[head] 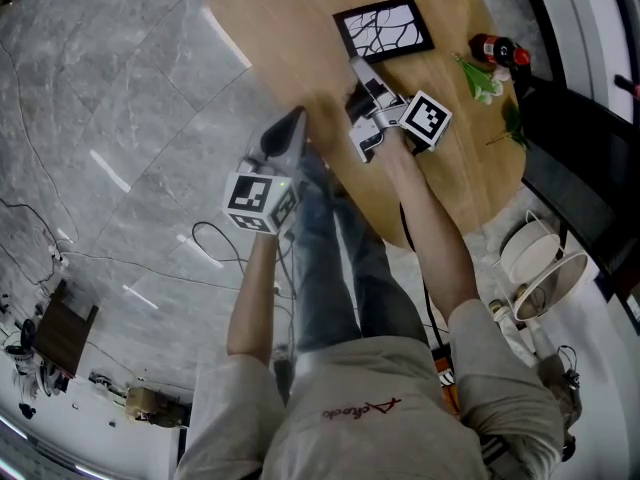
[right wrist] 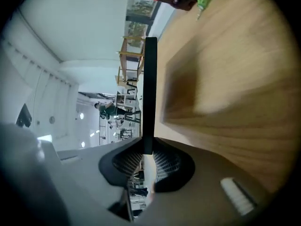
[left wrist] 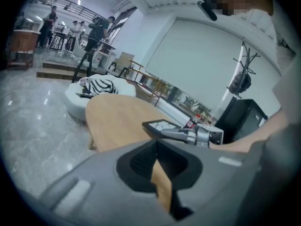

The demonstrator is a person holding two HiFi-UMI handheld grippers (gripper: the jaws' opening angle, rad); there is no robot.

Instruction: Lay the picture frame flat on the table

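Observation:
The picture frame (head: 385, 28), black-edged with a white picture of dark branching lines, is over the far part of the oval wooden table (head: 290, 38), almost level with the top. My right gripper (head: 358, 66) is shut on its near edge. In the right gripper view the frame (right wrist: 150, 88) shows edge-on and runs straight into the jaws of the right gripper (right wrist: 146, 152), with its shadow on the wood beside it. My left gripper (head: 295, 118) hangs at the table's near left edge, shut and holding nothing; the left gripper view shows the frame (left wrist: 162, 125) ahead of it.
A dark bottle with a red cap (head: 497, 50) and a green sprig (head: 480, 78) lie at the table's right side. A black cabinet (head: 580, 168) and white round objects (head: 540, 258) stand right of the table. Cables (head: 210, 238) lie on the grey floor.

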